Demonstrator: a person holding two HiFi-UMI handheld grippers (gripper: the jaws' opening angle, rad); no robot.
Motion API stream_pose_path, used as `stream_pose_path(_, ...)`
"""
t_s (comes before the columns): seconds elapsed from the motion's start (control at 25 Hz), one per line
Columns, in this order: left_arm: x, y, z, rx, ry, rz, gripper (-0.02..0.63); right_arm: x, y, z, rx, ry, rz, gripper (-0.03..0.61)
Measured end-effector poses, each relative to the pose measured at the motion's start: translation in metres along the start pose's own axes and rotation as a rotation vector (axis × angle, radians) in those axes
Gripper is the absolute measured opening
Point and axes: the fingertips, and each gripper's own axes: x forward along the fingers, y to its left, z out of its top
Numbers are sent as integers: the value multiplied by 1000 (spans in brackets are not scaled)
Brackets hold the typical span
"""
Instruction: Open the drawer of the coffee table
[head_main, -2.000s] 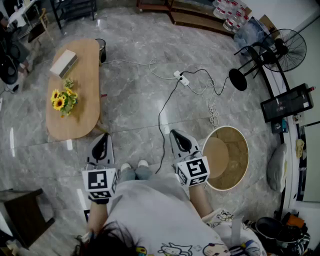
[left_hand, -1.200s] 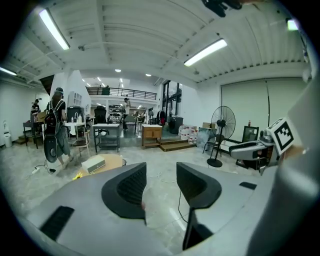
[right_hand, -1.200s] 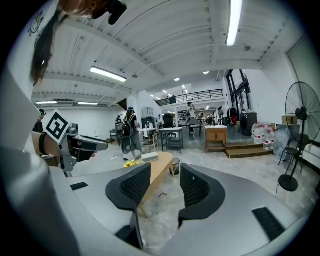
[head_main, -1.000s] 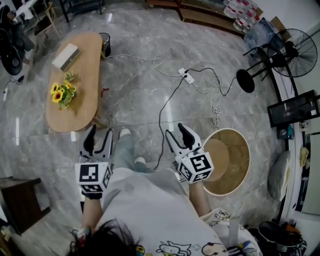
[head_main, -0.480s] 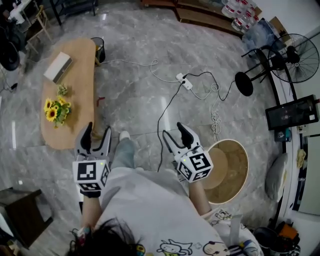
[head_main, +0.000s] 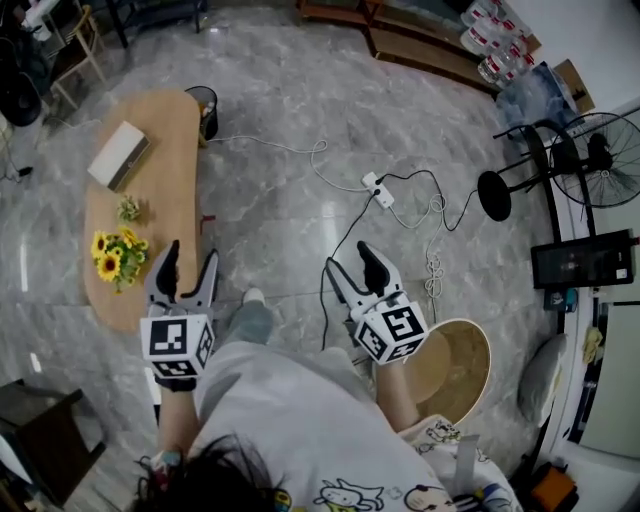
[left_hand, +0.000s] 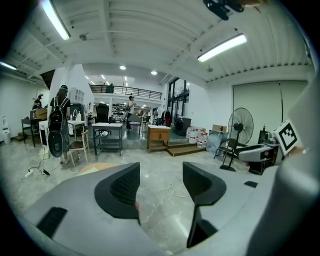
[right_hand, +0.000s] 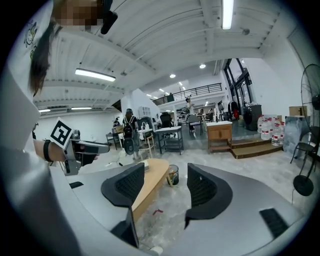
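The oval wooden coffee table stands at the left of the head view, with a bunch of sunflowers and a pale box on top. No drawer front shows from above. My left gripper hovers just off the table's near right edge; its jaws are opening, nothing between them. My right gripper is over the marble floor to the right, also opening and empty. In the right gripper view the table lies ahead beyond the gripper, its side in view, no drawer made out. The left gripper faces open floor.
A black bin stands at the table's far end. A power strip with cables lies on the floor ahead. A round wooden basket is at the right, a fan beyond it, a dark stool at lower left.
Both grippers' jaws have spread from nearly closed to wide. The person has stepped toward the table, so its near end now lies beside the left gripper.
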Motion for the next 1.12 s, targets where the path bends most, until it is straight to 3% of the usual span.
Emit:
stream_pose_path(0.28,24,50,9,-27,10,68,245,65,7,13,5,28,69,233)
stream_pose_path(0.64,20,122,3,-93,9,198,245,155,53,33,-53,63,229,233)
stream_pose_path(0.96,-7,174,-5,-193,-11,425,245,232,99,47,-132,123,464,233)
stream_pose_path(1.12,-19,209,-9,-258,-23,585,245,294,134,58,-188,157,626,233)
